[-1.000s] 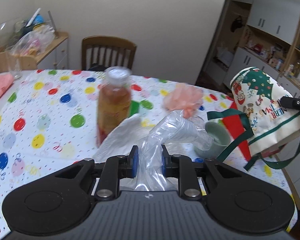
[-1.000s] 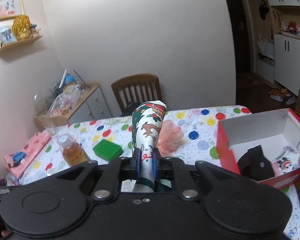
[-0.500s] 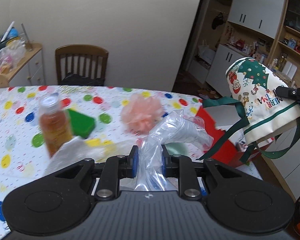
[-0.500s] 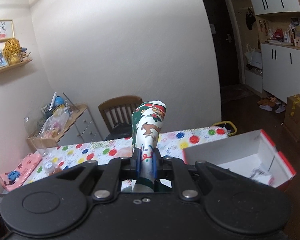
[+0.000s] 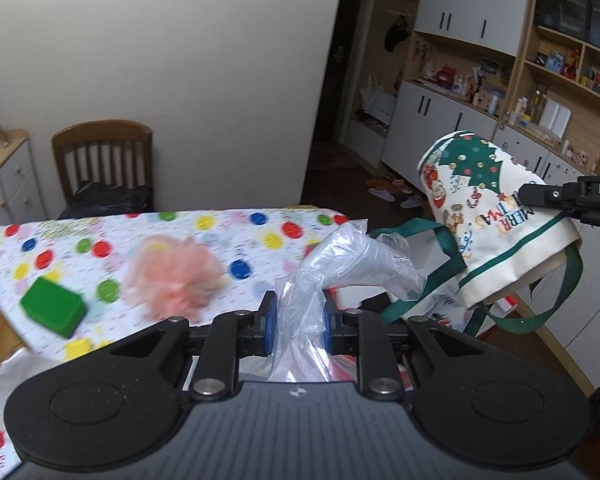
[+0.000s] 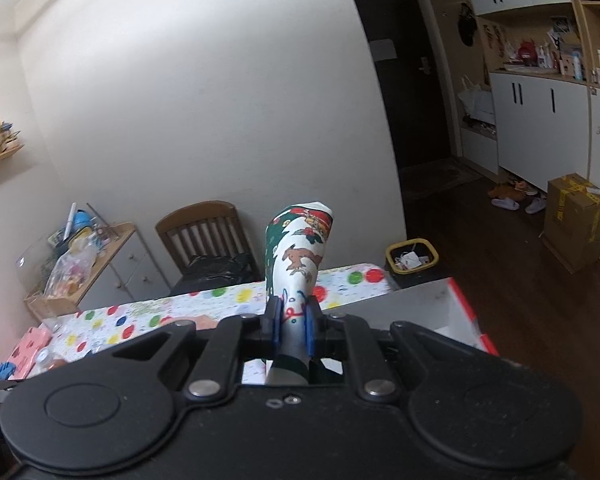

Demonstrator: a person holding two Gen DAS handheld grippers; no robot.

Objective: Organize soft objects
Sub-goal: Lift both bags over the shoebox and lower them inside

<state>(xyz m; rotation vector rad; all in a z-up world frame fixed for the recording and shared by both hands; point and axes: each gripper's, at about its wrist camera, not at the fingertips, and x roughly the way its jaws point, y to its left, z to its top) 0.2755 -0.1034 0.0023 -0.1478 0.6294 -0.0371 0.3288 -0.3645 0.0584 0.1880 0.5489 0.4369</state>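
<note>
My left gripper (image 5: 299, 330) is clamped on a crumpled clear plastic bag (image 5: 356, 268), held above the edge of the polka-dot tablecloth (image 5: 220, 224). My right gripper (image 6: 291, 330) pinches a Christmas tote bag (image 6: 298, 256) over the red-rimmed box (image 6: 456, 312). On the table I see a peach mesh pouf (image 5: 176, 276) beside a green block (image 5: 54, 306).

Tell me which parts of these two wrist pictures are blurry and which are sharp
Left wrist view: the pink mesh pouf, green block and dotted tablecloth are smeared by motion, while the clear plastic bag in the left gripper stays sharp. Right wrist view: the Christmas bag in the right gripper is crisp; fisheye bends the wall edge.
</note>
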